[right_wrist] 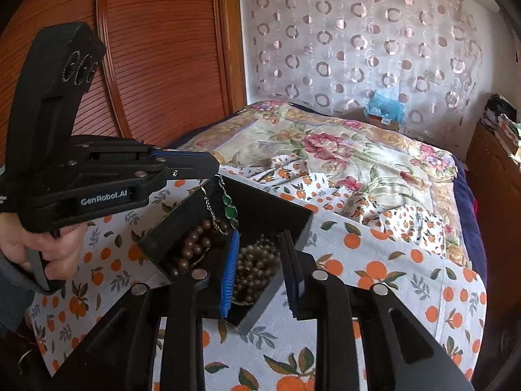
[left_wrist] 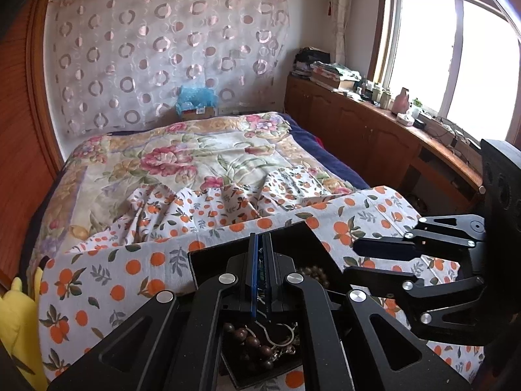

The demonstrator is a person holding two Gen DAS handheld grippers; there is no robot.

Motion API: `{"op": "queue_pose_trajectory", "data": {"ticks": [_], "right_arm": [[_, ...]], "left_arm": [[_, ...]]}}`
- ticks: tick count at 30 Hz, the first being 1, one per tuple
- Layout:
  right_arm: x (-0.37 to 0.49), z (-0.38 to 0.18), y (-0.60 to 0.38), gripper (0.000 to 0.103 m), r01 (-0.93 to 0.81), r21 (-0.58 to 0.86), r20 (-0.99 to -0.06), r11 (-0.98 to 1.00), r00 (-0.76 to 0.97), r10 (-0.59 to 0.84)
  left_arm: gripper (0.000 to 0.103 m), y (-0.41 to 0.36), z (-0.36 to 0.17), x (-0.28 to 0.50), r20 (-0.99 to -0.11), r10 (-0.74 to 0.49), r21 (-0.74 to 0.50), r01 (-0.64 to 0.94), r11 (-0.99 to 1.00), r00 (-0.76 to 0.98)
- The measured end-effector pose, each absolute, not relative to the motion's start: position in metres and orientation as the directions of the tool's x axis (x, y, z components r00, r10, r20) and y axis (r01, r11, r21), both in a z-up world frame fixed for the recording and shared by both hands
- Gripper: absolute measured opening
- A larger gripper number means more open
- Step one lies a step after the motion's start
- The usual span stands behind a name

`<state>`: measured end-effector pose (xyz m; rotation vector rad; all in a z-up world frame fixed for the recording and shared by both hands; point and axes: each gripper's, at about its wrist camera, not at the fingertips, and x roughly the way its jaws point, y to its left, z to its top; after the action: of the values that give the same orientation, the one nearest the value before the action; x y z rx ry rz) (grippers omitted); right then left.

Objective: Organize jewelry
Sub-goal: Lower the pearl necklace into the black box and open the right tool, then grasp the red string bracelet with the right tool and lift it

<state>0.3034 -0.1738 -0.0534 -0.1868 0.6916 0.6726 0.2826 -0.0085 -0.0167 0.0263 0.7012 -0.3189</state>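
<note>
A black open box point(right_wrist: 260, 205) sits on the orange-print cloth and holds jewelry. In it lie a dark brown bead bracelet point(right_wrist: 192, 251) and a string of olive-grey beads point(right_wrist: 257, 264). My left gripper point(right_wrist: 213, 166) is shut on a silver chain with green stones point(right_wrist: 229, 210), which hangs from its tips over the box. In the left wrist view the pads point(left_wrist: 260, 277) are pressed together above the box point(left_wrist: 306, 234). My right gripper point(right_wrist: 260, 267) is open and empty, its fingers straddling the olive beads at the box's near edge.
The box rests on a cloth-covered surface point(right_wrist: 374, 293) in front of a bed with a floral quilt point(right_wrist: 342, 150). A wooden sliding door point(right_wrist: 156, 49) stands at the left. A cluttered wooden cabinet point(left_wrist: 374, 120) runs under the window at the right.
</note>
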Motion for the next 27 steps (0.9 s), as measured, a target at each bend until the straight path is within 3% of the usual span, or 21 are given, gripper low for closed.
{"op": "queue_pose_trajectory", "data": {"ticks": [4,6,8,10,13,15,17,22,27], "right_arm": [[0.299,-0.06,-0.181,0.028,-0.619,0.04,-0.651,0.784,0.579,0.49],[0.296,-0.064,-0.184,0.028,-0.612,0.031,-0.659,0.791,0.583,0.476],[0.291,-0.07,-0.19,0.028,-0.601,0.025,-0.665,0.799,0.587,0.462],[0.286,-0.074,-0.194,0.028,-0.593,0.027,-0.668,0.805,0.588,0.456],[0.276,-0.081,-0.202,0.028,-0.58,0.038,-0.672,0.814,0.588,0.45],[0.271,-0.084,-0.206,0.028,-0.571,0.044,-0.676,0.82,0.587,0.445],[0.263,-0.088,-0.21,0.028,-0.561,0.047,-0.68,0.826,0.588,0.438],[0.245,-0.095,-0.223,0.028,-0.535,0.058,-0.687,0.843,0.591,0.423],[0.228,-0.103,-0.232,0.028,-0.519,0.059,-0.703,0.853,0.585,0.405]], "left_arm": [[0.003,-0.012,-0.021,0.283,-0.653,-0.265,-0.072,0.29,0.954,0.709],[0.013,-0.012,-0.022,0.281,-0.655,-0.263,-0.071,0.289,0.955,0.708],[0.035,-0.013,-0.022,0.276,-0.653,-0.254,-0.061,0.285,0.957,0.714],[0.037,-0.012,-0.023,0.272,-0.652,-0.247,-0.053,0.283,0.958,0.717],[0.058,-0.013,-0.024,0.263,-0.658,-0.226,-0.036,0.27,0.962,0.719],[0.064,-0.013,-0.024,0.254,-0.655,-0.215,-0.023,0.265,0.964,0.725],[0.08,-0.012,-0.023,0.243,-0.651,-0.206,-0.016,0.257,0.966,0.731],[0.09,-0.009,-0.022,0.222,-0.642,-0.198,-0.011,0.249,0.968,0.74],[0.092,-0.004,-0.025,0.198,-0.643,-0.204,-0.025,0.247,0.969,0.738]]}}
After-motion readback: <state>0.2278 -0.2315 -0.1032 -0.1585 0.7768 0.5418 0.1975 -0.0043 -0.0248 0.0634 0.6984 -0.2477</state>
